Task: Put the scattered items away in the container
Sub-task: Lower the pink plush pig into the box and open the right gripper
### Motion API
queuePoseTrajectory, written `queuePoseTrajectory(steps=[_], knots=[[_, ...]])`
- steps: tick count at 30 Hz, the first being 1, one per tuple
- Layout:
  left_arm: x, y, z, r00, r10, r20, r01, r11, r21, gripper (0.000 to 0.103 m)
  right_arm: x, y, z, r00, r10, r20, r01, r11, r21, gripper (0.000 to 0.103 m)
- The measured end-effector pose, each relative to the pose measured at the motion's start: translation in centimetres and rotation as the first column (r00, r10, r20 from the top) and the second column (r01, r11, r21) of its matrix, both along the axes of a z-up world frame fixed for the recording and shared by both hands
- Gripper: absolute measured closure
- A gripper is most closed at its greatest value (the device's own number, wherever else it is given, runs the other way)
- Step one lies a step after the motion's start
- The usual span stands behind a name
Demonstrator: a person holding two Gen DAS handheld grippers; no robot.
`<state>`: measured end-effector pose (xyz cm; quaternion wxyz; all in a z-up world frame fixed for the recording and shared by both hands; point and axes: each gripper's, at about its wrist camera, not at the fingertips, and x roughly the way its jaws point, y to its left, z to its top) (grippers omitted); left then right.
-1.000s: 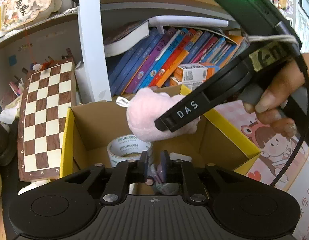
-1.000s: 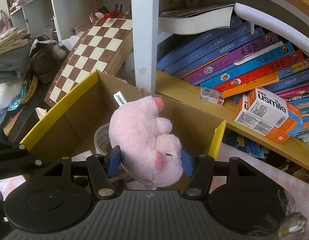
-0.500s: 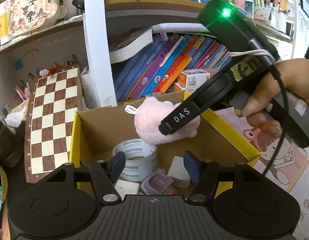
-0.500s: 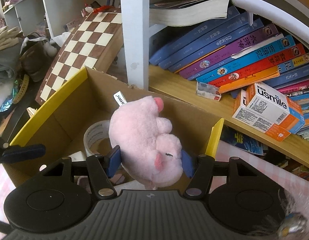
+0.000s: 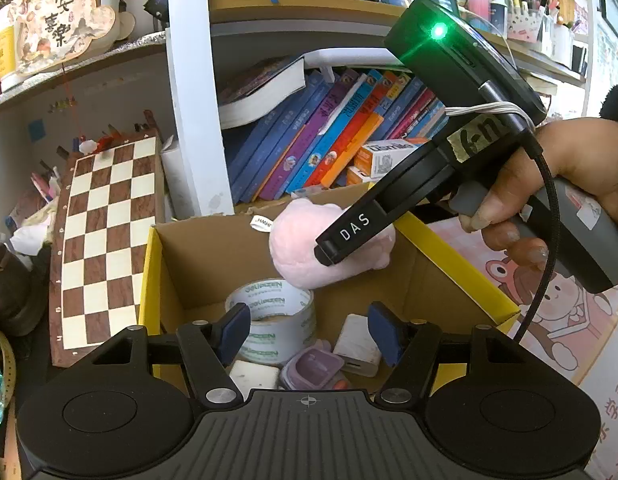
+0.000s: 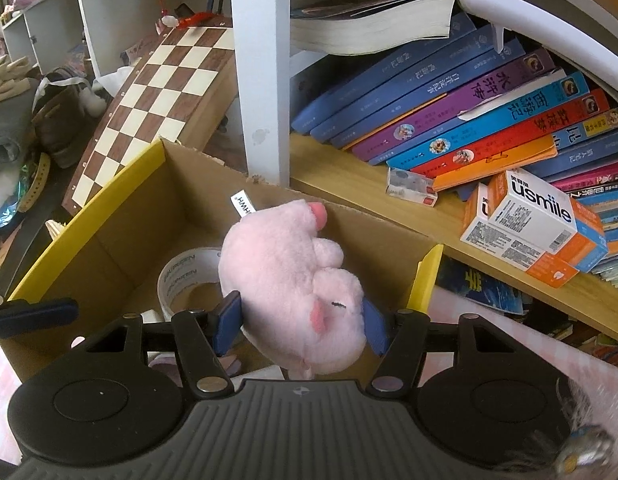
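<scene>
A pink plush toy (image 6: 289, 280) hangs over the open cardboard box (image 6: 109, 184), and my right gripper (image 6: 301, 324) is shut on its lower part. In the left wrist view the same plush toy (image 5: 297, 256) sits behind the right gripper's black finger, above the box (image 5: 151, 272). My left gripper (image 5: 308, 330) stands open over the near side of the box with nothing between its pads. Below it lie a roll of tape (image 5: 269, 320), a small purple container (image 5: 311, 368) and white items (image 5: 357, 346).
A chessboard (image 5: 105, 240) leans left of the box. Behind the box a white shelf post (image 6: 261, 80) rises, with slanted books (image 6: 469, 120) and a toothpaste carton (image 6: 529, 216) on the wooden shelf. A hand (image 5: 549, 184) holds the right gripper. Clothes and bags (image 6: 13, 120) pile up far left.
My left gripper's jaws went from nearly shut on a small purple thing to wide open, and the purple container now lies in the box. The right gripper still holds the plush toy over the box.
</scene>
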<state>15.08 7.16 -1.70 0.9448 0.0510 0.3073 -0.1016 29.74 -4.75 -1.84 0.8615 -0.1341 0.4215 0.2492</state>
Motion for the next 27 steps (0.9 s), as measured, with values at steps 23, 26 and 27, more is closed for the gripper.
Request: queuePoseTrajectory(steps=[23,26,27], knots=[[-0.7,-0.4,0.7,1.0,-0.003,0.019,0.002,1.0,0.013,0.036,-0.7,-0.8,1.4,0.999,-0.027,0.041,0.027,1.0,0.003,0.031],[-1.0,-0.6,1.1,1.0,-0.01,0.029,0.01,1.0,0.019,0.036,-1.3,-1.0,1.9,0.999,-0.025,0.047,0.025,1.0,0.012,0.031],[-1.1,-0.7,1.2,0.999,-0.012,0.033,0.012,1.0,0.021,0.036,-1.5,-1.1,2.1,0.998,-0.026,0.049,0.025,1.0,0.014,0.031]])
